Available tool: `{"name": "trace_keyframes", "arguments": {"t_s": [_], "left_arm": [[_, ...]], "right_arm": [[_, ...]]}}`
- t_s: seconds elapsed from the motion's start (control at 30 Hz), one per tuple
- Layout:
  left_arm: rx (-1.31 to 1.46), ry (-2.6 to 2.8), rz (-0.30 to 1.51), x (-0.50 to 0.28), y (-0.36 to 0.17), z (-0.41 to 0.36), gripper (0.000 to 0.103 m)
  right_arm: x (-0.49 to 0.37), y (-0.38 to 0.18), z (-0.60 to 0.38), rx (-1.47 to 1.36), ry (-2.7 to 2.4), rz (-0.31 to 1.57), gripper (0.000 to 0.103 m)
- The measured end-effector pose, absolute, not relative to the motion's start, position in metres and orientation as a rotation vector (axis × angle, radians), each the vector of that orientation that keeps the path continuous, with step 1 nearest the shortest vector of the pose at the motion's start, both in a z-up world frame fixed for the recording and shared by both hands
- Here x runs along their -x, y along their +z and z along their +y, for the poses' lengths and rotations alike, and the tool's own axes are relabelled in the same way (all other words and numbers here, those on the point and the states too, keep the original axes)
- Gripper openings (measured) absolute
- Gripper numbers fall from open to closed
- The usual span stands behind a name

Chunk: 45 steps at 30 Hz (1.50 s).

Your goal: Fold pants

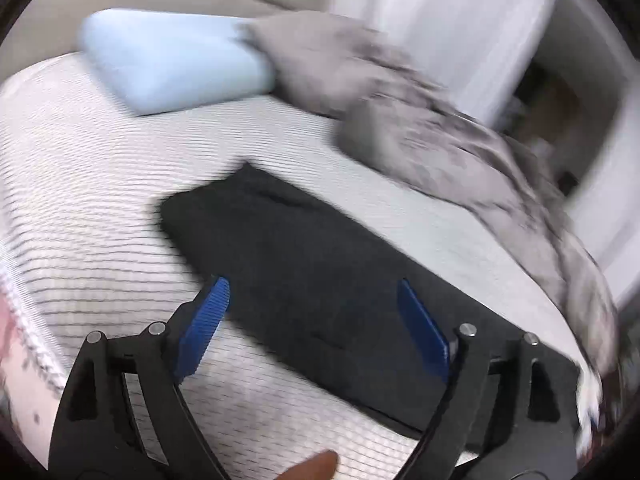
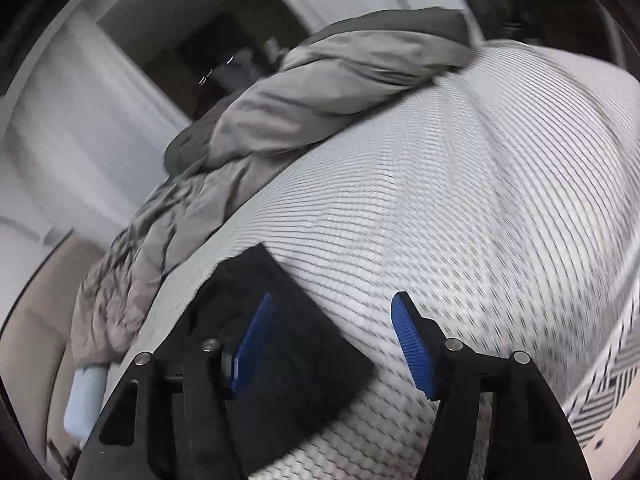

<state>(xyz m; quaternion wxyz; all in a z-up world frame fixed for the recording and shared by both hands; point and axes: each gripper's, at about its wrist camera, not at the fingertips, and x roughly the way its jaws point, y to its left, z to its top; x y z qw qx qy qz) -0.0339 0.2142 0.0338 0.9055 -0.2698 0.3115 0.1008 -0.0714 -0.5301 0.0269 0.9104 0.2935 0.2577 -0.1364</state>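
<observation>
Black pants [image 1: 312, 264] lie flat as a long folded strip on the white striped mattress [image 1: 80, 200]. My left gripper [image 1: 314, 292] is open above the strip's near part, its blue pads [image 1: 204, 324] spread wide and holding nothing. In the right wrist view one end of the pants [image 2: 288, 344] lies at lower left. My right gripper [image 2: 332, 312] is open and empty, its left pad [image 2: 252, 344] over the pants and its right pad [image 2: 412, 348] over bare mattress [image 2: 460, 200]. Both views are motion-blurred.
A light blue pillow [image 1: 172, 60] lies at the head of the bed, also at the right wrist view's lower left [image 2: 84, 400]. A crumpled grey duvet [image 1: 420, 120] runs along the bed's far side [image 2: 300, 92]. White walls and a dark alcove [image 1: 552, 108] stand beyond.
</observation>
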Motion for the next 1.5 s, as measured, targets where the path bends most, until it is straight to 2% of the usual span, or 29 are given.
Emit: {"name": "trace_keyframes", "arguments": {"t_s": [0.03,0.1,0.4,0.47,0.5,0.53,0.63,0.7,0.77,0.83,0.87,1.07,1.1,1.23,1.37,1.5], "left_arm": [[0.542,0.16,0.651,0.03,0.036,0.204,0.097],[0.5,0.053,0.662,0.022,0.038,0.177,0.102],[0.327,-0.145,0.872,-0.03,0.007,0.07,0.102],[0.299,-0.144,0.912,-0.03,-0.002,0.054,0.102],[0.286,-0.145,0.944,-0.034,-0.008,0.048,0.102],[0.276,-0.136,0.958,-0.036,-0.012,0.043,0.102],[0.242,-0.123,0.973,-0.045,-0.018,0.039,0.102],[0.212,-0.101,0.988,-0.048,-0.024,0.039,0.102],[0.176,-0.059,1.02,-0.053,-0.034,0.038,0.102],[0.15,-0.037,1.021,-0.052,-0.035,0.038,0.102],[0.143,-0.032,1.018,-0.052,-0.034,0.036,0.102],[0.175,-0.107,0.962,-0.046,-0.012,0.024,0.102],[0.172,-0.129,0.944,-0.046,-0.007,0.016,0.102],[0.101,-0.264,0.934,-0.039,0.01,-0.024,0.102],[0.052,-0.327,0.912,-0.038,0.016,-0.048,0.102],[-0.012,-0.372,1.006,-0.044,-0.002,-0.066,0.102]], "right_arm": [[0.059,0.034,-0.527,-0.566,-0.252,0.557,0.078],[0.027,0.043,-0.519,-0.481,-0.191,0.63,0.087],[-0.1,0.021,-0.492,-0.28,-0.192,0.831,0.088],[-0.112,0.016,-0.49,-0.302,-0.13,0.867,0.079],[-0.116,0.016,-0.486,-0.287,-0.134,0.874,0.057],[-0.117,0.021,-0.48,-0.264,-0.152,0.857,0.046],[-0.112,0.04,-0.46,-0.186,-0.154,0.739,0.044],[-0.117,0.044,-0.457,-0.145,-0.169,0.74,0.044],[-0.134,0.03,-0.467,-0.126,-0.245,0.824,0.047],[-0.154,0.003,-0.481,-0.148,-0.319,0.947,0.067],[-0.155,-0.004,-0.487,-0.192,-0.336,0.957,0.073],[-0.098,0.034,-0.465,-0.237,-0.347,0.776,0.086],[-0.085,0.041,-0.454,-0.224,-0.324,0.759,0.091],[-0.046,0.052,-0.395,-0.181,-0.214,0.718,0.1],[-0.034,0.032,-0.325,-0.131,-0.096,0.794,0.1],[-0.054,0.006,-0.257,-0.025,-0.01,0.875,0.1]]}}
